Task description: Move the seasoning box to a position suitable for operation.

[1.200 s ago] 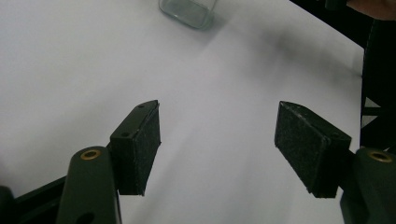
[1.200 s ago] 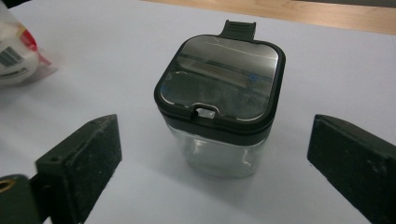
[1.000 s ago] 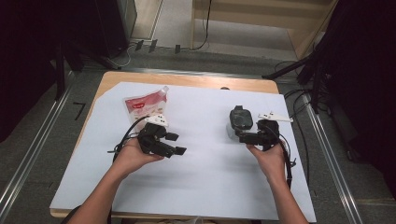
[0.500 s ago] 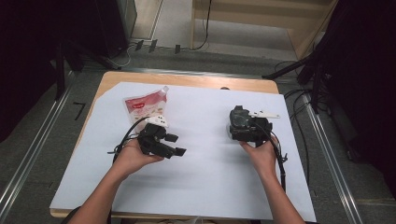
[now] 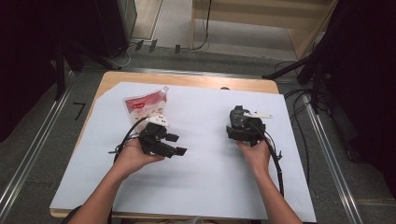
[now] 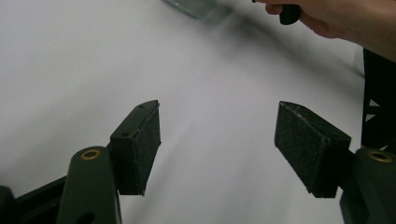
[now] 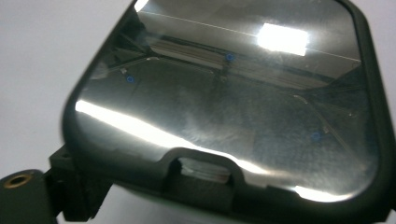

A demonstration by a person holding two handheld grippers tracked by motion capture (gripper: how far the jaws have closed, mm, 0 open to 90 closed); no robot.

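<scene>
Dark glossy lid (image 7: 224, 102) lies right at right tongs (image 5: 243, 122), grip state unclear; rounded-square, reflective. Left tongs (image 6: 217, 147) wide apart, nothing between.

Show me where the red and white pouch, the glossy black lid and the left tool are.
red and white pouch (image 5: 142, 106), high view, on its printed front.
glossy black lid (image 7: 224, 98), right gripper view, on its shiny top face.
left tool (image 6: 217, 144), left gripper view, midway between its two open pads.
</scene>
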